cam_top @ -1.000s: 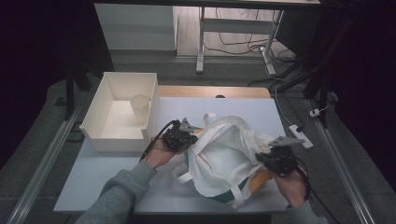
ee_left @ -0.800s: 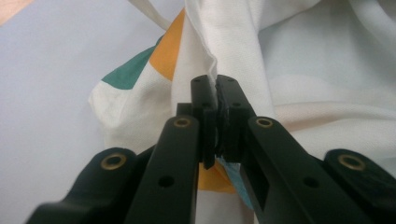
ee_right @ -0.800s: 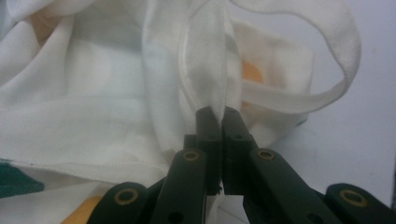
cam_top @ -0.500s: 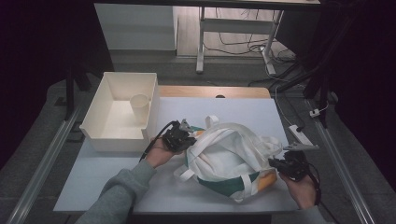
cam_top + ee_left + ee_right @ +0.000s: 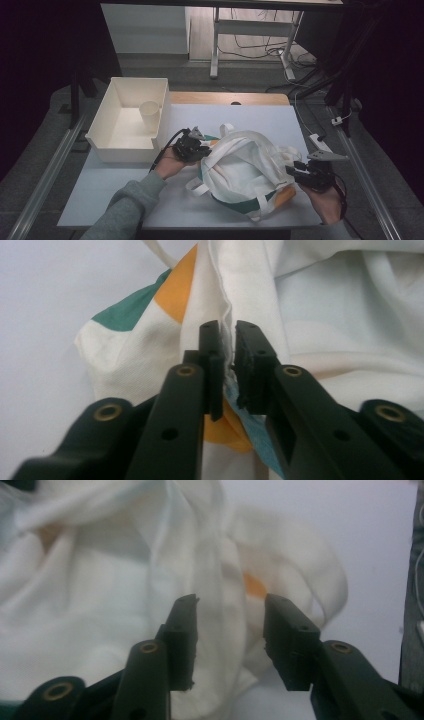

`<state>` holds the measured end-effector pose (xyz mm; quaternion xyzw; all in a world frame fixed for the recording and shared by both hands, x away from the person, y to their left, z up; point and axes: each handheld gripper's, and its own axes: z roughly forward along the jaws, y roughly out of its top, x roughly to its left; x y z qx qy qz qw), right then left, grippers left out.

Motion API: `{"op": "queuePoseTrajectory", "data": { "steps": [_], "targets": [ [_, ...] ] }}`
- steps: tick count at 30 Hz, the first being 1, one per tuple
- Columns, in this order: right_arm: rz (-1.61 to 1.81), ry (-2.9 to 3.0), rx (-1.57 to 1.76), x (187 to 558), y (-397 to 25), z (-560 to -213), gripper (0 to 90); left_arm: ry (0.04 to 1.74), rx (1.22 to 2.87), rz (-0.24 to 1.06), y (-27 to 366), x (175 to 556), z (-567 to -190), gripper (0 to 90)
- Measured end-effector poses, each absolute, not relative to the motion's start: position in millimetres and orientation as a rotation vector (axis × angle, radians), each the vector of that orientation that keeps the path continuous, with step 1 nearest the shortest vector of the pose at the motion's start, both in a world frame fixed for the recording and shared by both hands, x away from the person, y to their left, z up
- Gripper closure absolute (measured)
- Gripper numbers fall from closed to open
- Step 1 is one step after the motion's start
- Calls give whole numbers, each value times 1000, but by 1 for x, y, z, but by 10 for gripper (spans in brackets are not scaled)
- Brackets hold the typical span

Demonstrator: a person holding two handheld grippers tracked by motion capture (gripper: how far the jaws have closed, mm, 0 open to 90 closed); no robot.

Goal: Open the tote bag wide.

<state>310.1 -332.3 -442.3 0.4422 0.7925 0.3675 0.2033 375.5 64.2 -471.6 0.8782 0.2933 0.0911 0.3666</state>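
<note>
Left gripper (image 5: 227,347) clamped on tote bag (image 5: 245,172) hem; right gripper (image 5: 230,612) now released, agape, pulled back toward right tabletop (image 5: 125,200) edge: regrasp pending.

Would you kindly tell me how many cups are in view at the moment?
1. A single cup stands upright inside the white bin, near its right wall; the bag could hide others.
</note>
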Motion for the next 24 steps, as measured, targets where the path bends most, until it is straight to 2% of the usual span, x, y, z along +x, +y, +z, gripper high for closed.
{"op": "queuePoseTrajectory", "data": {
  "steps": [4, 10, 16, 24],
  "targets": [
    [1117, 2230, 1121, 305, -318, -432, 529, 738, 2233, 243, 63, 373, -468, 658],
    [1171, 2331, 1001, 310, -294, -439, 484, 727, 2194, 260, 66, 370, -460, 502],
    [1227, 2364, 913, 314, -282, -445, 470, 697, 2169, 259, 71, 364, -447, 442],
    [1274, 2376, 861, 320, -276, -446, 464, 664, 2141, 262, 85, 354, -426, 405]
  ]
}}
